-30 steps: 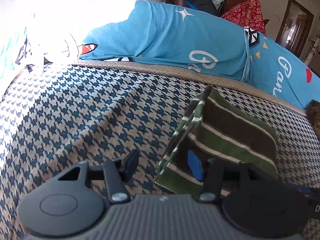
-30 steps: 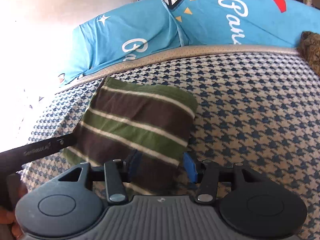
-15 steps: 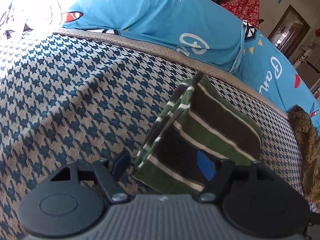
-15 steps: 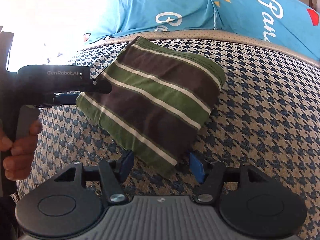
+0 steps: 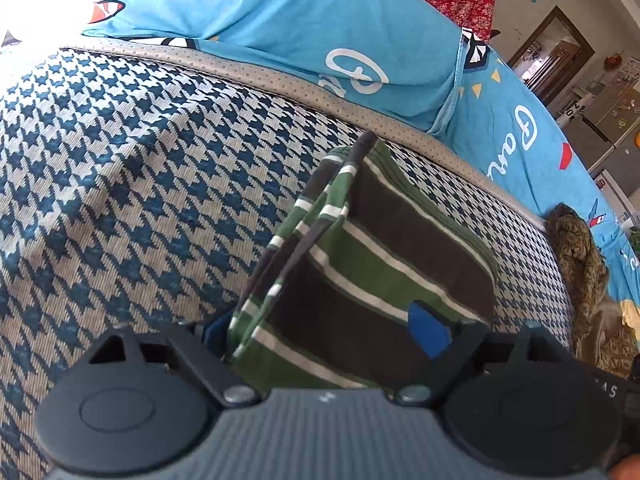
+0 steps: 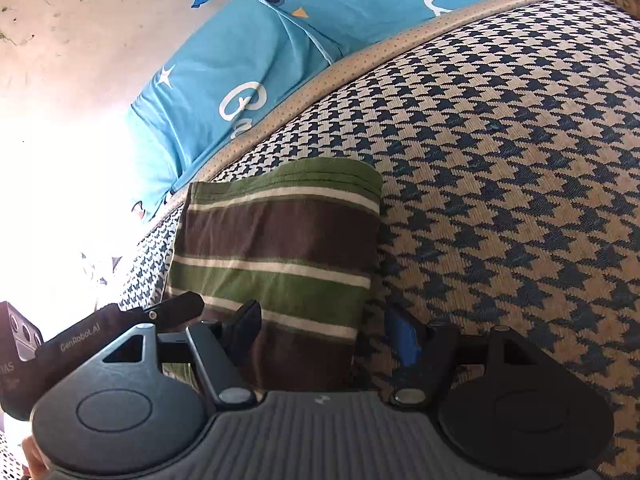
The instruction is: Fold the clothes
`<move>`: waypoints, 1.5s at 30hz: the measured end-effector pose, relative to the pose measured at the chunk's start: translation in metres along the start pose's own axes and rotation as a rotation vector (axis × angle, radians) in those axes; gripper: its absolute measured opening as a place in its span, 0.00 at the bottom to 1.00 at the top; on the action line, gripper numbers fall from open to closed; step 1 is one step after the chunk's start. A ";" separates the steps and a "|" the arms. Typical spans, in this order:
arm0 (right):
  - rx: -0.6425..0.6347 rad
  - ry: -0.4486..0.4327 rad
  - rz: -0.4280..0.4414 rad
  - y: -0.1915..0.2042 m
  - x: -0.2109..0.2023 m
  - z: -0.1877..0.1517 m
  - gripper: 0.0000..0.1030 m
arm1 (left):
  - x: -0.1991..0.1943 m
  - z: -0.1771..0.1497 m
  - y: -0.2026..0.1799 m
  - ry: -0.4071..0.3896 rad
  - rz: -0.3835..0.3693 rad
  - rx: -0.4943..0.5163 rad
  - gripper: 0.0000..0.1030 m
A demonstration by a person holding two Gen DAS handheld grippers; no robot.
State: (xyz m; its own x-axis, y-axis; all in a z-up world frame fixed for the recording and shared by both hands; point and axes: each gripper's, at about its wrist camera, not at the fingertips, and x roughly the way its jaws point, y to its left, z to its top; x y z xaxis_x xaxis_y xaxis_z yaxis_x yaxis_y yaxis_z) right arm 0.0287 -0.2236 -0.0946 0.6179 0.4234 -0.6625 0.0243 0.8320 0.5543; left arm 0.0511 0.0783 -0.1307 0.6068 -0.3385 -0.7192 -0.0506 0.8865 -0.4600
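Opening jaws: left gripper (image 5: pixel 326 330) and right gripper (image 6: pixel 326 330) both spread wider than 1 second ago; folded garment (image 5: pixel 380 280) lies between each pair of fingers, and neither pair is pressing on it.
Left claw: open, 1 blue pad (image 5: pixel 430 330) over the cloth's top face, the other finger beside its layered left edge.
Right claw: open, the blue pad on the bare cover just right of the cloth, the dark finger over its near part.
Change: the garment now lies flat and squared on the houndstooth cover (image 5: pixel 120 184); half a second ago it sat skewed in the right view.
Garment place: folded rectangle of green, brown and white stripes, lying near the cover's far edge.
Edges: stacked layers show on the left side in the left view; the fold's right edge runs straight in the right view.
Open room: wide bare cover on both sides of the cloth.
Beyond: tan dotted border (image 5: pixel 280 80), then blue printed bedding (image 5: pixel 280 20).
Far right: brown patterned fabric (image 5: pixel 580 264) at the cover's edge.
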 end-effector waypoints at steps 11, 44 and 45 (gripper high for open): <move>-0.063 -0.051 -0.021 0.023 0.019 -0.001 0.39 | 0.006 0.003 -0.015 -0.003 0.032 0.098 0.57; -0.382 -0.252 -0.201 0.114 0.083 0.017 0.39 | -0.031 0.055 0.030 -0.228 0.303 -0.072 0.49; -0.364 -0.263 -0.199 0.110 0.080 0.020 0.39 | -0.035 0.057 0.033 -0.235 0.311 -0.088 0.51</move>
State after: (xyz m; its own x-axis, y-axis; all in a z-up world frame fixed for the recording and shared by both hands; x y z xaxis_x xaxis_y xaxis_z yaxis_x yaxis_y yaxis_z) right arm 0.0965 -0.1056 -0.0765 0.8076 0.1781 -0.5622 -0.0856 0.9786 0.1870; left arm 0.0733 0.1373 -0.0914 0.7164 0.0325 -0.6969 -0.3224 0.9013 -0.2894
